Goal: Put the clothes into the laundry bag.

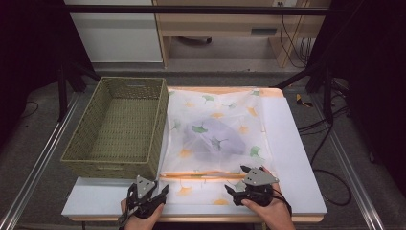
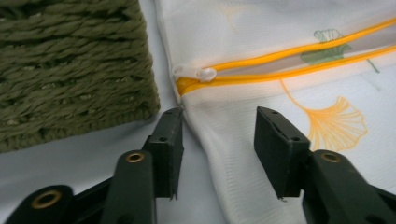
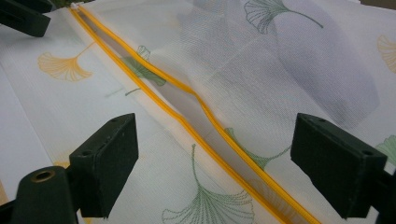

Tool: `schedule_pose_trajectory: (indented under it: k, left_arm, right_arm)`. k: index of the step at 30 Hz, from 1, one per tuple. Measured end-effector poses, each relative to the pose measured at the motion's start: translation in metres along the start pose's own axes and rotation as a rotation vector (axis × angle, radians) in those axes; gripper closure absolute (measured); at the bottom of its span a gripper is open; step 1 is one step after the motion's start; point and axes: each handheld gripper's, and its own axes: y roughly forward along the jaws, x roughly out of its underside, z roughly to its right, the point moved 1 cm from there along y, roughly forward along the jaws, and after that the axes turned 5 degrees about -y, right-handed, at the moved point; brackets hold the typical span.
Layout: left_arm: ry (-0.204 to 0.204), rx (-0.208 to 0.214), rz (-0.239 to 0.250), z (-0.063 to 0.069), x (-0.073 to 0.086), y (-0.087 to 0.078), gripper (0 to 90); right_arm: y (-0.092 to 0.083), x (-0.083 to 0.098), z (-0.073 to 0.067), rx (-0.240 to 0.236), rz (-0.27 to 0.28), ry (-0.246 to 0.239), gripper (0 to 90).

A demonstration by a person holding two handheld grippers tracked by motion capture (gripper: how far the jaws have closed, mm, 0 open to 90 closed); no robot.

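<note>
Both claws are open; the left gripper (image 2: 219, 140) should close on the zipper pull (image 2: 207, 74) just ahead, holding the mesh laundry bag (image 2: 261, 28) flat.

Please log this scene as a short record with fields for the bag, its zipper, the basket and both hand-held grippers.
bag: white mesh laundry bag with ginkgo-leaf print, flat on the table, a grey item inside
zipper: orange zipper, open, white pull at its left end
basket: olive woven rectangular basket, left of the bag
left hand-held gripper: open, over the bag's corner below the pull
right hand-held gripper: open, over the zipper
</note>
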Motion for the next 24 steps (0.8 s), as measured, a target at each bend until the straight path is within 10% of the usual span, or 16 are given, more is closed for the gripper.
schedule_pose_trajectory:
  k: [24]
  left_arm:
    - [0.02, -0.013, 0.002, 0.005, -0.006, 0.014, 45.3]
  right_arm:
    - [0.0, 0.0, 0.0, -0.001, 0.003, 0.001, 15.1]
